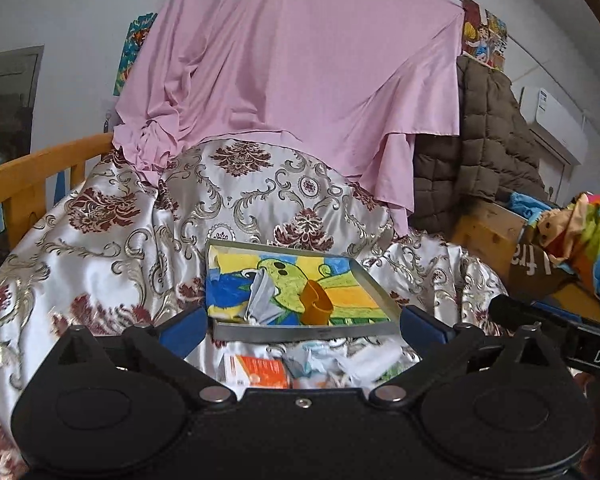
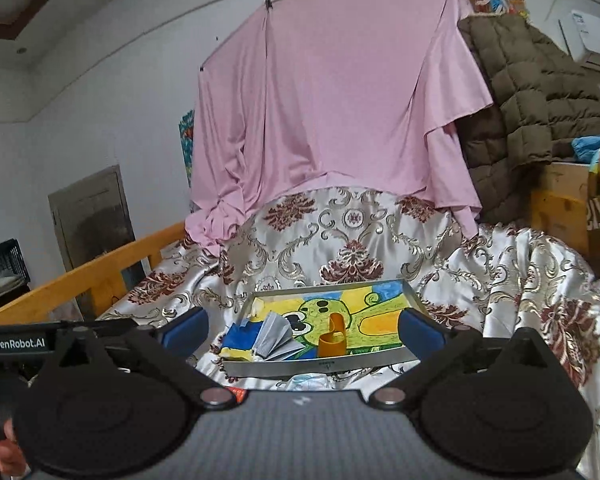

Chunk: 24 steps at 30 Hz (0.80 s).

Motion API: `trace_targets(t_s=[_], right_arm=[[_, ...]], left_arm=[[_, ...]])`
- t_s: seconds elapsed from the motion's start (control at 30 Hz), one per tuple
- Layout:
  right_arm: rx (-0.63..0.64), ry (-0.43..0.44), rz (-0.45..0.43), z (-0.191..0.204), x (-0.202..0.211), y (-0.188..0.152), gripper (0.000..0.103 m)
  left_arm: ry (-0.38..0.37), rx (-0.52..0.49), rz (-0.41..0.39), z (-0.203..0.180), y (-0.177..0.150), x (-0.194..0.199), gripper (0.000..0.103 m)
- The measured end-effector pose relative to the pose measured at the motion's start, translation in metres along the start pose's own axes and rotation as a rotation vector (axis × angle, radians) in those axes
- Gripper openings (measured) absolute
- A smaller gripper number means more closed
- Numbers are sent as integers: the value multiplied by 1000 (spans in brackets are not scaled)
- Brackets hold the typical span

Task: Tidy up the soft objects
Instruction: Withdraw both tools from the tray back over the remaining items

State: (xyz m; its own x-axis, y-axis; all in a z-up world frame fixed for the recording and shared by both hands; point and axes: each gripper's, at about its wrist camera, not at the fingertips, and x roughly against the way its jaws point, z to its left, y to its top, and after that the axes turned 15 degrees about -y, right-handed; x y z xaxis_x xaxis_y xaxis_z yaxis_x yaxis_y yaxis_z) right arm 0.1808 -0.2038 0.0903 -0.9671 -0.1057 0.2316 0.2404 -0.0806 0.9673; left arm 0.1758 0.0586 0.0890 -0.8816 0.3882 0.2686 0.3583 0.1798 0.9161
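Observation:
A metal tray (image 1: 300, 330) (image 2: 320, 364) lined with a bright drawing rests on the patterned satin cloth (image 1: 112, 248) (image 2: 500, 264). Inside it lie a folded grey cloth (image 1: 262, 300) (image 2: 274, 338) and an orange plastic piece (image 1: 316, 304) (image 2: 332, 340). My left gripper (image 1: 302, 330) stands open just short of the tray's near rim, nothing between its blue pads (image 1: 184, 330). My right gripper (image 2: 302, 334) is open too, its pads (image 2: 420, 330) flanking the tray from a distance. Small packets and wrappers (image 1: 300, 368) lie on the cloth below the tray.
A pink sheet (image 1: 300, 72) (image 2: 332, 100) hangs behind the cloth. A brown quilted jacket (image 1: 480, 140) (image 2: 532, 100) hangs at right. A wooden rail (image 1: 32, 176) (image 2: 88, 276) runs along the left. Colourful soft toys (image 1: 580, 240) sit in a box at right. The other gripper's handle (image 1: 560, 328) (image 2: 40, 340) shows in each view.

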Motion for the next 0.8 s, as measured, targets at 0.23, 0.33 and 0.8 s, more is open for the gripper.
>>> trace_targets(t_s=[0.23,0.33,0.8], right_arm=[[55,-26,-51,5,39,-19,103],[87,-28,-61,13,52,-31,103],[141,-26,18,29,71,-86,103]], left_arm=[[7,-29,0,-11,-23,31,102],[13,-32,17,-11,-34,41,102],[63,43,154,6,-88,72,102]])
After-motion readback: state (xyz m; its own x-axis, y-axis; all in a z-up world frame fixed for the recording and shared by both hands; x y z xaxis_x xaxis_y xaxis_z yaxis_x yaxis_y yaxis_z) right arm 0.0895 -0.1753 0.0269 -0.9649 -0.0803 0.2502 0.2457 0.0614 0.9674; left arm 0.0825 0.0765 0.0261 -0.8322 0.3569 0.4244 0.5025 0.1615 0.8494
